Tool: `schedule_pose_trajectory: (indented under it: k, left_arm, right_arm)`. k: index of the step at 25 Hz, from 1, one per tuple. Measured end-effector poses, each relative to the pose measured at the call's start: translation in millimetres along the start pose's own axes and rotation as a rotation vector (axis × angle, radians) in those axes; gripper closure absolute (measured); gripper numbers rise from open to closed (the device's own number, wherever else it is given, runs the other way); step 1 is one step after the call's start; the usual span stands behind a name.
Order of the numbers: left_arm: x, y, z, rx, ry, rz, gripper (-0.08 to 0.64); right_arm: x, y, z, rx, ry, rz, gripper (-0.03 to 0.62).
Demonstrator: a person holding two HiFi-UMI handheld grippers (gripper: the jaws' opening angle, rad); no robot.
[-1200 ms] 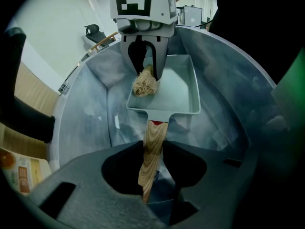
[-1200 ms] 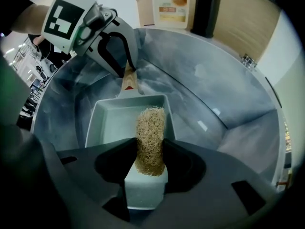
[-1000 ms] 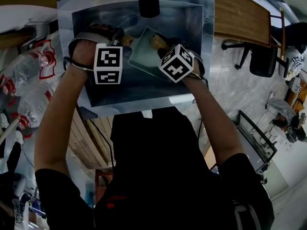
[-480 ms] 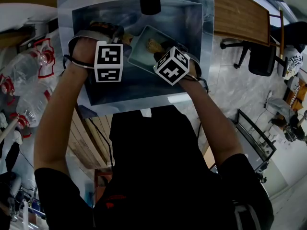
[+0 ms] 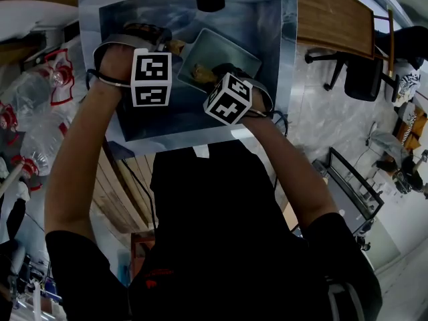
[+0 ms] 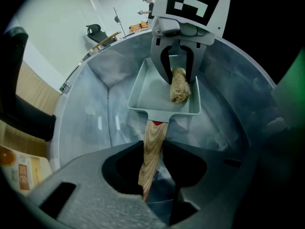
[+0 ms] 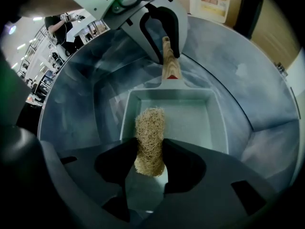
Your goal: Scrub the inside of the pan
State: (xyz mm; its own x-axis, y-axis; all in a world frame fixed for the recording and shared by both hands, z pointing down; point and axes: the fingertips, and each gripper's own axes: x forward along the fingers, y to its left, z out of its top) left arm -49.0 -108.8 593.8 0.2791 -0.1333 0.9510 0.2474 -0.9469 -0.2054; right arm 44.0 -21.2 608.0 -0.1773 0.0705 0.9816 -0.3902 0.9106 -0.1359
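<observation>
Pan (image 5: 231, 51): shallow, rectangular, pale grey-green. It has a smooth matte floor and low upright walls with rounded corners. It sits askew inside the sink (image 5: 154, 15), a rectangular basin of dull, streaked stainless steel. Whether the pan rests on the basin floor or is held just off it cannot be told.

Wooden handle (image 6: 153, 144): a flat pale strip with visible grain. A small red collar (image 6: 156, 123) joins it to the middle of one short pan wall.

Scrubber (image 7: 150, 135): an oblong wad of coarse tan fibre, loosely tangled and rough-edged.

Left gripper (image 6: 153, 152): grey body with dark pads, pointing steeply down. Its jaws are closed on the wooden handle near the free end. The pan runs straight away from the jaws, so the whole tray lies beyond the fingertips.

Right gripper (image 7: 150, 149): same build, also pointing steeply down from over the pan. Its jaws pinch the scrubber across its width at the upper half. The fibre wad sticks out past the fingertips into the pan. In the left gripper view its lower end appears to touch the pan floor, toward the handle end.

The two grippers stand close together over the basin, facing each other across the pan. A checkered marker cube (image 5: 150, 77) sits on each.
</observation>
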Motion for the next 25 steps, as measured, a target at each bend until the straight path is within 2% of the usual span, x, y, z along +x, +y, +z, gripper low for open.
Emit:
schedule_pose_trajectory:
  k: [9,11,15,19,25]
  left_arm:
    - [0.6,-0.7,0.4,0.009,-0.001,0.004,0.423]
    - [0.8,-1.0,0.3,0.013,-0.002,0.003,0.423]
    - [0.4,-1.3,0.9,0.021,-0.007,0.005,0.426]
    - [-0.6,-1.2,1.9,0.025,-0.012,0.006,0.432]
    - [-0.9,-1.9,2.6,0.023,-0.014,0.001,0.445]
  right_arm:
    - [-4.8,-0.6,3.7,-0.021,0.019,0.001,0.414]
    - [-9.3,-12.0,1.5,-0.043,0.038,-0.05,0.414]
    - [-18.2,-41.3,-11.4,-0.144,0.147,-0.171,0.414]
    - [-25.6,-66.9,-18.6,-0.172,0.223,-0.247,0.414]
    - [-23.6,-80.6,-29.8,-0.219,0.342,-0.269,0.414]
